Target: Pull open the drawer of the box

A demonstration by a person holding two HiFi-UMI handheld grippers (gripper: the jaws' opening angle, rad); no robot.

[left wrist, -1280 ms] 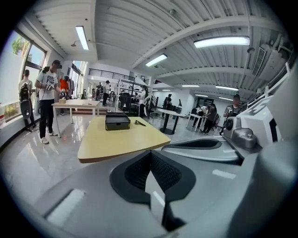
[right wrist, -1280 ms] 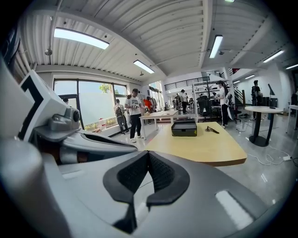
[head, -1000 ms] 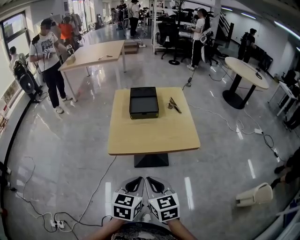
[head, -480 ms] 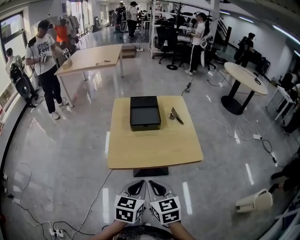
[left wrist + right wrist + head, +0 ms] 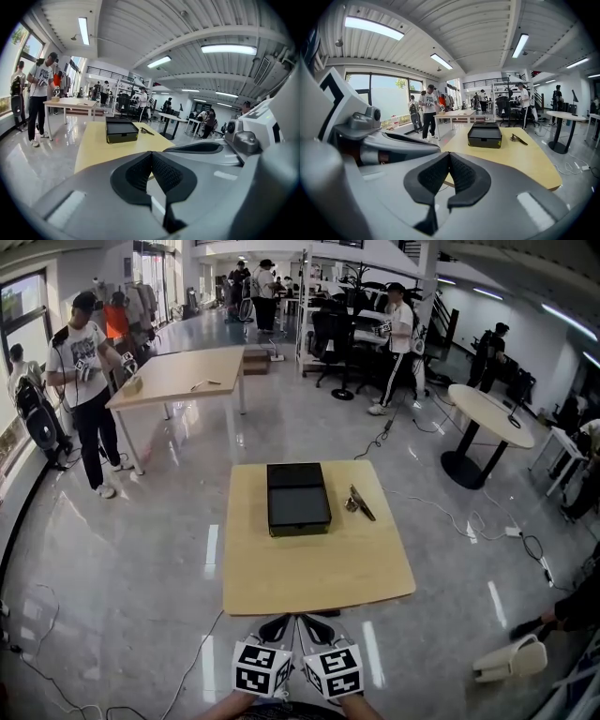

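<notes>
A flat black box (image 5: 298,498) lies on the far half of a square wooden table (image 5: 319,568); the same box (image 5: 121,130) (image 5: 485,134) shows in both gripper views, its drawer front facing me and flush with the box. My left gripper (image 5: 275,624) and right gripper (image 5: 310,624) hang side by side just short of the table's near edge, well short of the box. Both are shut, pads together, with nothing held. From their own cameras the left gripper (image 5: 151,154) and right gripper (image 5: 449,155) point at the table.
A small dark metal tool (image 5: 358,502) lies to the right of the box. Cables (image 5: 473,521) trail over the glossy floor. Another wooden table (image 5: 178,371) with a person (image 5: 86,381) beside it stands far left; a round table (image 5: 492,413) stands far right.
The table and box have come closer and lower in the head view. Both grippers stay shut, side by side.
</notes>
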